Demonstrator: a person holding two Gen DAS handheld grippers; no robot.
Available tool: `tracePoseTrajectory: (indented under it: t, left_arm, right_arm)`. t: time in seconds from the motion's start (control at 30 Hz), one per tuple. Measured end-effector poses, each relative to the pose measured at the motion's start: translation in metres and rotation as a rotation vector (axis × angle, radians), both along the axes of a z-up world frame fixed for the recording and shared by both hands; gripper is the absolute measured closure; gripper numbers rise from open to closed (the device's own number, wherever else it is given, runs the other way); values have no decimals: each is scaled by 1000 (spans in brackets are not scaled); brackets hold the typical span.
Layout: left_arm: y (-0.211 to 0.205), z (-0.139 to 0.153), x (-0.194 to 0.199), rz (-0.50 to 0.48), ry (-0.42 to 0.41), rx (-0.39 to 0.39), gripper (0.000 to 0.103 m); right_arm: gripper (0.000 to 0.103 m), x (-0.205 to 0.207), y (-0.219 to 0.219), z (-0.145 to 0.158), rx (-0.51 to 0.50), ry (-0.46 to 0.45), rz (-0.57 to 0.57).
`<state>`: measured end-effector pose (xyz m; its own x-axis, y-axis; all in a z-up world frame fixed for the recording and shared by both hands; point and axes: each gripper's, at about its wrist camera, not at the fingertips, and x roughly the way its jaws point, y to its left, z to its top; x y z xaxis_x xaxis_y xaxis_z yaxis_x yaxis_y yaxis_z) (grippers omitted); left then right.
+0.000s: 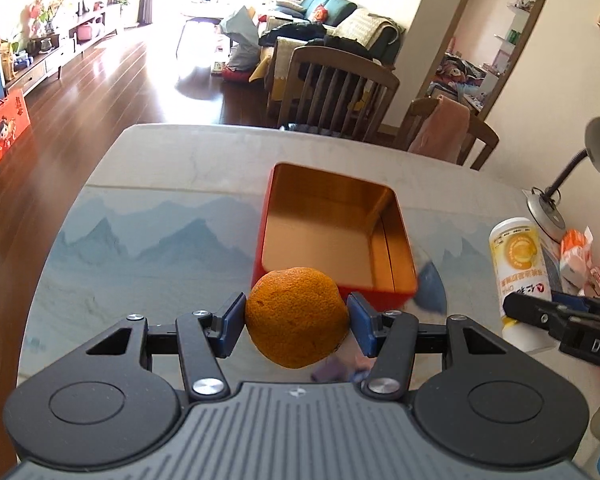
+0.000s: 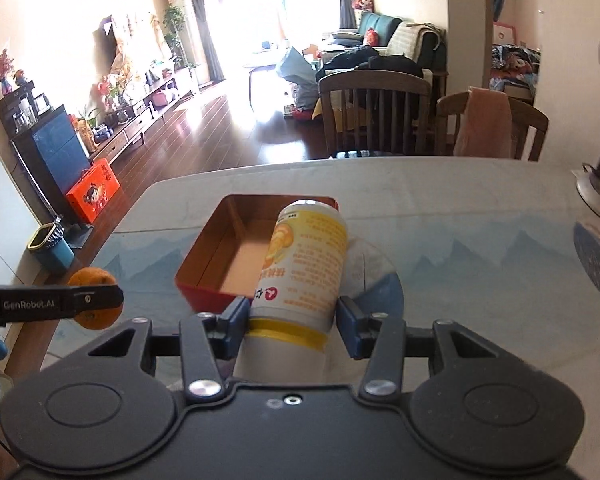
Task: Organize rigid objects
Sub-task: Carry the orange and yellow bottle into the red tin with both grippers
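Observation:
My left gripper (image 1: 296, 320) is shut on an orange (image 1: 297, 316) and holds it above the table, just short of the near rim of an open red tin box (image 1: 376, 294) with a gold inside. My right gripper (image 2: 292, 320) is shut on a white and yellow bottle (image 2: 304, 264), tilted, near the box's (image 2: 204, 292) near right corner. In the right wrist view the orange (image 2: 94, 276) and the left gripper's finger (image 2: 52, 303) show at the left. In the left wrist view the bottle (image 1: 518, 264) and the right gripper show at the right.
The table (image 1: 160, 240) has a blue mountain-print mat. A desk lamp (image 1: 572, 184) and packets (image 1: 580, 252) stand at the right edge. Two wooden chairs (image 1: 340, 92) stand at the far side. A blue bin (image 2: 52, 246) is on the floor at the left.

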<state>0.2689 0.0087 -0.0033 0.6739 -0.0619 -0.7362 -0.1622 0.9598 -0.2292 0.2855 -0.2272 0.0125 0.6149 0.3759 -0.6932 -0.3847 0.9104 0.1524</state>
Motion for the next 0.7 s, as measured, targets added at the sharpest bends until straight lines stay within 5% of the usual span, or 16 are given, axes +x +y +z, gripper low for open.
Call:
tracePoseTrajectory:
  t: [0.47, 0.7]
  left_arm:
    - [-13, -23, 109, 25, 20, 20, 48]
    - [-20, -53, 149, 47, 73, 22, 48]
  right_arm:
    - [56, 73, 40, -31, -73, 6, 123]
    - [56, 96, 53, -55, -66, 99, 170]
